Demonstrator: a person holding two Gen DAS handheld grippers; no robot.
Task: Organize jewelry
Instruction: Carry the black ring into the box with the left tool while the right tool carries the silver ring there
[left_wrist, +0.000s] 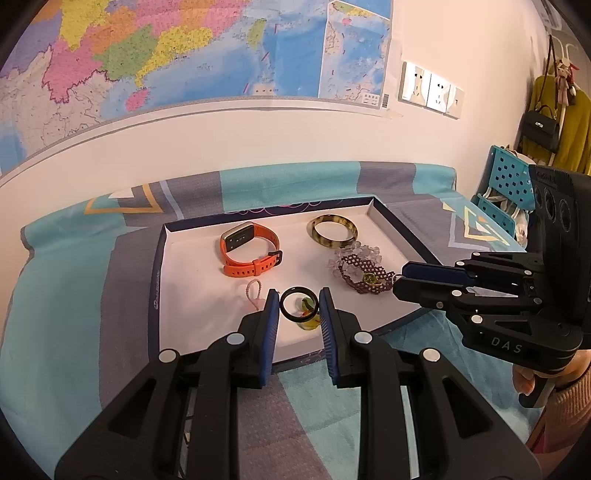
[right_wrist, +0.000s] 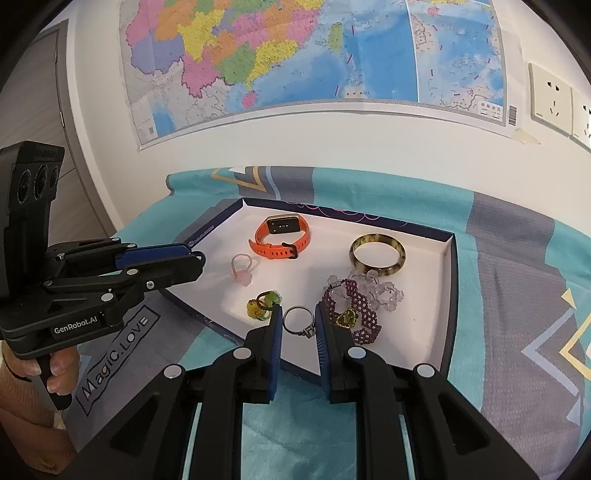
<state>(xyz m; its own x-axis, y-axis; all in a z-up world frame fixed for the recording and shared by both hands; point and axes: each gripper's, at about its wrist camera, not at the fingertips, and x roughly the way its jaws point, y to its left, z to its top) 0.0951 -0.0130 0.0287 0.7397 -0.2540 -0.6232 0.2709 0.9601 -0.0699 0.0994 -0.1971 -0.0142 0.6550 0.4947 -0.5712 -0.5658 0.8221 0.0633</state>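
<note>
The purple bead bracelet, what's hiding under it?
The purple bead bracelet lies partly over a clear crystal bracelet, inside the white tray. Crystal beads poke out behind it. What's directly under the purple beads stays covered.

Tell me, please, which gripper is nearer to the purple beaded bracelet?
Right. The right gripper, shut on a silver ring, sits just beside the purple beaded bracelet; the left gripper, shut on a black ring, is farther off, near the yellow-green bead ring.

Black ring (left_wrist: 298, 304) hides the green bead ring (left_wrist: 308, 319) — partly.
</note>
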